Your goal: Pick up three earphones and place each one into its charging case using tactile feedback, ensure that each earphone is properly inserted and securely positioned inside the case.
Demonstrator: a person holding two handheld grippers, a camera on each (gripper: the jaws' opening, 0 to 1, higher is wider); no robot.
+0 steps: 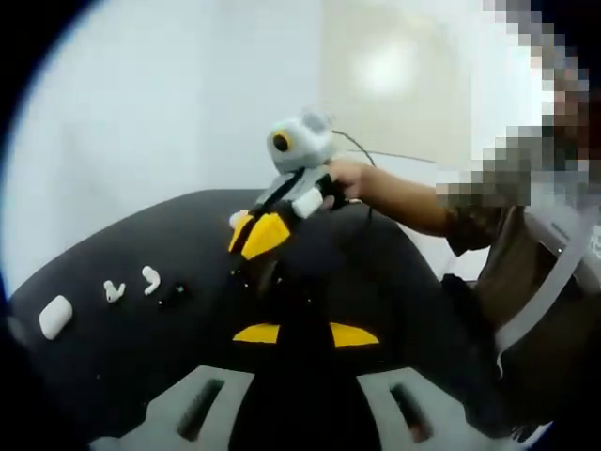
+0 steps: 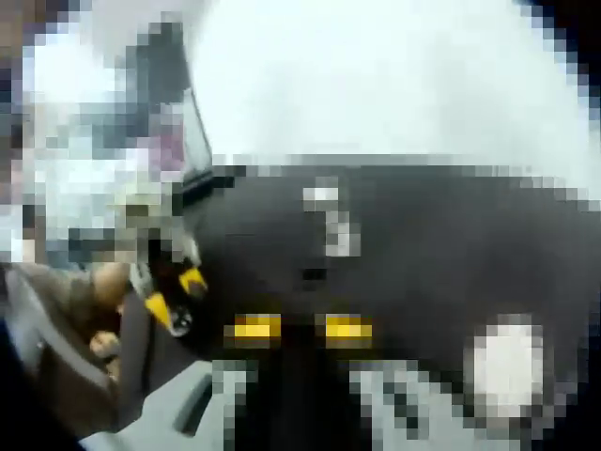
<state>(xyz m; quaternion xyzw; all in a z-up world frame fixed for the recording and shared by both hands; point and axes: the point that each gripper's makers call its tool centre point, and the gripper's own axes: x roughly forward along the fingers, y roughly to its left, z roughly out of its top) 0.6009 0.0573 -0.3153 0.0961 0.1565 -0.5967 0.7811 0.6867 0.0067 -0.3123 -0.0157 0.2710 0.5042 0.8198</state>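
In the left gripper view, two white earphones (image 1: 114,291) (image 1: 150,279) lie on the black table (image 1: 113,366) at the left. A white charging case (image 1: 54,317) sits further left, and a small dark item (image 1: 172,296) lies just right of them. My left gripper (image 1: 305,334) hovers open over the table's middle, with nothing between its yellow tips. My right gripper (image 1: 246,246), held by a hand (image 1: 349,177), points down at the table beyond it. The blurred right gripper view shows my right gripper (image 2: 300,330) open, white earphones (image 2: 336,235) ahead and the case (image 2: 507,366) at the lower right.
A person sits at the table's right side in the left gripper view, with an arm (image 1: 413,202) reaching over the table. A pale wall rises behind the table. In the right gripper view my left gripper (image 2: 174,299) shows at the left.
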